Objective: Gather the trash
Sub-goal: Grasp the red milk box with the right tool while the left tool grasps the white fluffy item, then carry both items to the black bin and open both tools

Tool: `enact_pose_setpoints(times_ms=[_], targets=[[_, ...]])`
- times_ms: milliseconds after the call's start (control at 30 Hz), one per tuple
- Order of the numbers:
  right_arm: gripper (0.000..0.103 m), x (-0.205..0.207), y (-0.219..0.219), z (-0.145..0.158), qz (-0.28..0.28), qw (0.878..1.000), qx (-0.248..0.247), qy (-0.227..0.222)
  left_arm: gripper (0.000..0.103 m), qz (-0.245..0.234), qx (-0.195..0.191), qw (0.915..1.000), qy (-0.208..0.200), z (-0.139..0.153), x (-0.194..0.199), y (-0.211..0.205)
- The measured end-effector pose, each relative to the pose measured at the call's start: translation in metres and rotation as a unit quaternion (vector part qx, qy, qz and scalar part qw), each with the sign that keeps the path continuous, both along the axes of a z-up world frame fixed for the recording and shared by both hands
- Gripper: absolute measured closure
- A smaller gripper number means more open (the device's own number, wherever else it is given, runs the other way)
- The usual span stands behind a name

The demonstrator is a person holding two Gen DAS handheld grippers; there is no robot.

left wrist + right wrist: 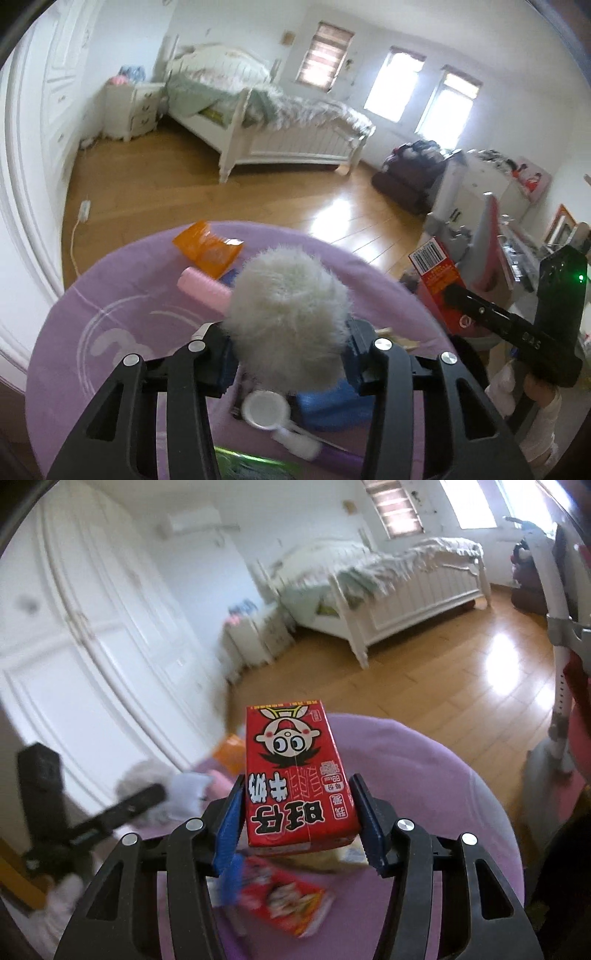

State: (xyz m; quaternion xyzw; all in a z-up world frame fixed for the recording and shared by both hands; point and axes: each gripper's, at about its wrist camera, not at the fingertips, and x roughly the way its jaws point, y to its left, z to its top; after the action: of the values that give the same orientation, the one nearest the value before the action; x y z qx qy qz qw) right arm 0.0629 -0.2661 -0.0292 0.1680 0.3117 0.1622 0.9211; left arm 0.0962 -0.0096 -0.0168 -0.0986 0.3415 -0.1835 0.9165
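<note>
My left gripper is shut on a white fluffy ball and holds it above the round purple seat. My right gripper is shut on a red milk carton with a cartoon face, held above the same purple seat. The carton also shows in the left wrist view, at the right. An orange wrapper and a pink roll lie on the seat beyond the ball. A red snack packet lies under my right gripper, blurred.
A small white round mirror and a blue object lie under my left gripper. A white bed and nightstand stand across the wooden floor. White wardrobe doors are at the left. A chair stands at the right.
</note>
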Motion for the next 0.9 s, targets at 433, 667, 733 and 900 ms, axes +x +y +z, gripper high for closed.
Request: enact_pose_setpoints(times_ms=[433, 667, 733, 900], targets=[[0.048, -0.132, -0.088, 0.043, -0.106, 0.991, 0.028, -0.081, 0.058, -0.098, -0.001, 0.9935, -0.058, 0.050, -0.057, -0.086], [0.048, -0.183, -0.158, 0.035, -0.173, 0.981, 0.029, -0.081, 0.058, -0.182, 0.000, 0.9810, -0.069, 0.048, -0.075, -0.166], [0.048, -0.195, -0.175, 0.032, -0.192, 0.977, 0.031, -0.082, 0.058, -0.198, -0.001, 0.9778, -0.069, 0.047, -0.077, -0.184], [0.051, -0.217, -0.219, 0.022, -0.234, 0.969, 0.034, -0.077, 0.058, -0.245, -0.007, 0.9673, -0.066, 0.041, -0.084, -0.229]])
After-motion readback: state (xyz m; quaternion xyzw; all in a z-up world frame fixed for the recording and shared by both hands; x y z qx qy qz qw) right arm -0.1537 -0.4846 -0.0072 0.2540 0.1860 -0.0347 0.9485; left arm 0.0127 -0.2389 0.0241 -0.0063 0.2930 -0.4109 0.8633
